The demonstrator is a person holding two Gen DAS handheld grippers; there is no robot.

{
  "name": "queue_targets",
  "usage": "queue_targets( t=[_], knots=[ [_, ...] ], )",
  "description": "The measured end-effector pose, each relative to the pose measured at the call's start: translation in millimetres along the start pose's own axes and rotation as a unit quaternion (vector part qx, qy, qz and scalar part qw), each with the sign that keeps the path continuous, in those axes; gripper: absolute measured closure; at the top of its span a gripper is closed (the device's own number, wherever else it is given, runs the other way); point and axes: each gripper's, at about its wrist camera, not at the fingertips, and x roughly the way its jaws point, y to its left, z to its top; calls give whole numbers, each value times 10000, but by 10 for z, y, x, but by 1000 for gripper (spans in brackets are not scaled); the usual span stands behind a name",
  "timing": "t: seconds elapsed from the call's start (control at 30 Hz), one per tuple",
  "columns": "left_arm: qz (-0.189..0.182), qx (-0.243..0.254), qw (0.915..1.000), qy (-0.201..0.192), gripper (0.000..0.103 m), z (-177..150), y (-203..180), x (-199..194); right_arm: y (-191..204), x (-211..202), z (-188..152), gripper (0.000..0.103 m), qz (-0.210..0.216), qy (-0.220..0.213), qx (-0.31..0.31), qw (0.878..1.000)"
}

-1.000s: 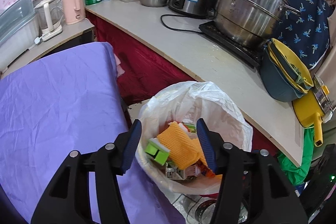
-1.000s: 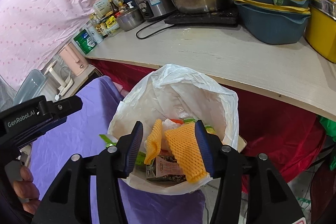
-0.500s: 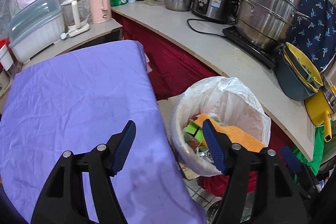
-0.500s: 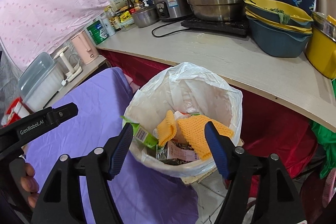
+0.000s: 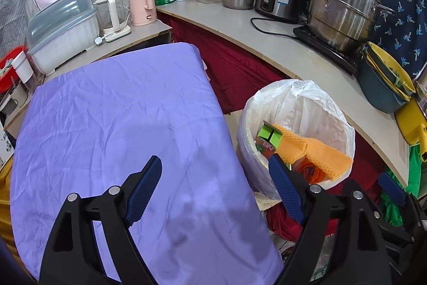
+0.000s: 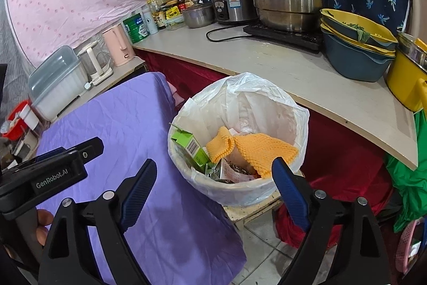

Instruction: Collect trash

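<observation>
Now both grippers are empty — trash sits in the bin.

Left gripper (image 5: pixel 214 187) and right gripper (image 6: pixel 213 184) have fingers wide apart, just been opening, w/ nothing between them. The trash bin (image 6: pixel 299 108), lined w/ a white bag, stands on the floor between the purple cloth (image 5: pixel 112 111) and the counter (image 6: pixel 293 71). Inside lie an orange mesh cloth (image 6: pixel 264 148), a green carton (image 6: pixel 190 144) & other wrappers — all apart from the grippers.
</observation>
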Motion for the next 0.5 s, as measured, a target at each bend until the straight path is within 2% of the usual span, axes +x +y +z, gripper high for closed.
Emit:
queue_targets(
  t=[0.07, 0.3, 0.37, 0.5],
  knots=[
    [48, 49, 10000, -25, 17, -50, -7, -29, 4, -23, -40, 17, -36, 55, -58, 10000],
    [168, 112, 9998, 73, 15, -229, 7, -56, -13, -62, -184, 13, -110, 217, -173, 9996],
    [165, 128, 9997, 117, 15, -268, 5, -44, -15, -67, -218, 6, -164, 248, -238, 9993],
    [173, 161, 9995, 219, 14, -353, 17, -14, -19, -75, -292, 7, -192, 340, -338, 9987]
  ],
)
